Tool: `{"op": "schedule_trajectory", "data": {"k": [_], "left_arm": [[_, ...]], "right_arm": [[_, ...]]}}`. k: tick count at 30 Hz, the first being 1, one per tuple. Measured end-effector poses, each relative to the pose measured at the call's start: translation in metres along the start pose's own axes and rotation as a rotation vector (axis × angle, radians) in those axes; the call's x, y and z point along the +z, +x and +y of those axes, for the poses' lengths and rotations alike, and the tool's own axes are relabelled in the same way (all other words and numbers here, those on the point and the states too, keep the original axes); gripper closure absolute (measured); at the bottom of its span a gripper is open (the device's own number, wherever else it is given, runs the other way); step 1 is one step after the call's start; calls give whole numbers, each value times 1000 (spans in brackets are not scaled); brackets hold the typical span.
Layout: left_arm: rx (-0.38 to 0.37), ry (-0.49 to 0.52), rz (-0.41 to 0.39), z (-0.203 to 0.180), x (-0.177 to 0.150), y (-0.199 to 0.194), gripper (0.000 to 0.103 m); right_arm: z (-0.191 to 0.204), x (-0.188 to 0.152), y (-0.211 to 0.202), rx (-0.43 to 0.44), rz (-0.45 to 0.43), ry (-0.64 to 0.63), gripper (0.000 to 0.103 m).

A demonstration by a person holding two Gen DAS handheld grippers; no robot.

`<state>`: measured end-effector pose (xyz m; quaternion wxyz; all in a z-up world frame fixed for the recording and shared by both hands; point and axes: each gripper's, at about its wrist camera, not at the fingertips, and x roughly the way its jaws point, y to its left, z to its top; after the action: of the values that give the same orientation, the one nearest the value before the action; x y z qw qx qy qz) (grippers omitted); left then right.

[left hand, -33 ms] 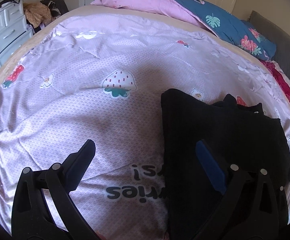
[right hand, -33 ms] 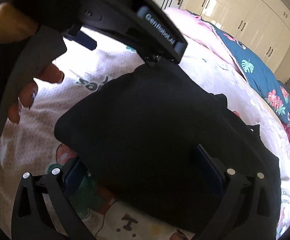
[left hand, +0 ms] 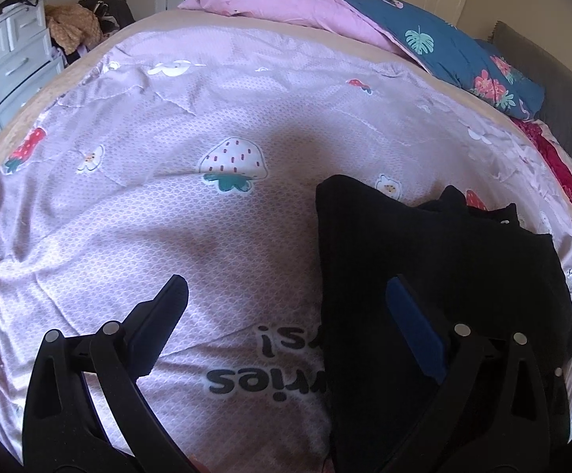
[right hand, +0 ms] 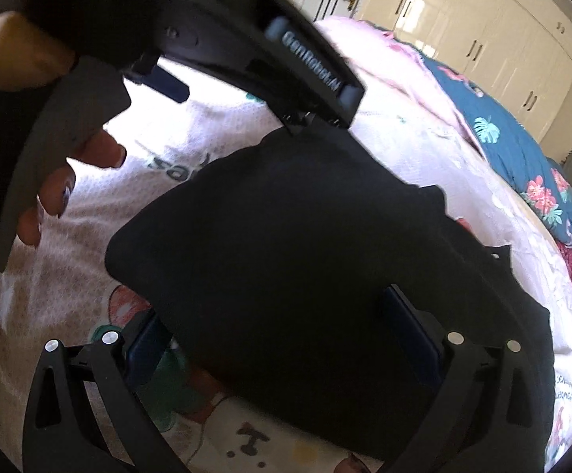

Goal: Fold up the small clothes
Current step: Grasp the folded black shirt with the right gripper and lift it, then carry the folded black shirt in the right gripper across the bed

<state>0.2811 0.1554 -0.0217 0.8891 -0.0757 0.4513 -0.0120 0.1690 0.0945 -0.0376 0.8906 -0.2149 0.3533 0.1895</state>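
Note:
A black garment (left hand: 436,260), folded into a thick pad, lies on the lilac strawberry-print bedspread (left hand: 148,205). In the left wrist view my left gripper (left hand: 286,295) is open: its left finger is over bare bedspread and its blue-padded right finger (left hand: 408,315) is over the garment's left part. In the right wrist view the black garment (right hand: 305,244) fills the middle. My right gripper (right hand: 274,323) is open wide. Its left fingertip is hidden by the garment's near fold and its right finger (right hand: 408,323) lies on top of the cloth. A person's hand (right hand: 69,185) holds the left gripper's body (right hand: 246,39) above.
A pink and blue floral quilt (left hand: 365,12) is piled at the far end of the bed. A grey drawer unit (left hand: 10,55) and a heap of clothes (left hand: 77,23) stand beyond the bed on the left. White wardrobe doors (right hand: 483,27) and a grey headboard (left hand: 554,94) are at the right.

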Motion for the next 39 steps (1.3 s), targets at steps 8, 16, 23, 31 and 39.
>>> {"op": "schedule_trajectory", "data": {"k": [8,16,23,31,39], "left_arm": [[-18,-7,10,-6,6,10,9],[-78,-35,43,-12,8,21,9],[-126,-36,73,-25,9,31,9],[-168,-22,102,-39,6,40,9],[-224,-17,113,-46,3,42,44]], "right_arm": [[-10,-6,-13,77,-52,37,52],[-21,-11,-29,120,-103,94,90],[-28,-17,-37,133,-137,144,92],[-36,-23,-43,163,-152,203,93],[-40,-25,-45,180,-162,228,93]]}}
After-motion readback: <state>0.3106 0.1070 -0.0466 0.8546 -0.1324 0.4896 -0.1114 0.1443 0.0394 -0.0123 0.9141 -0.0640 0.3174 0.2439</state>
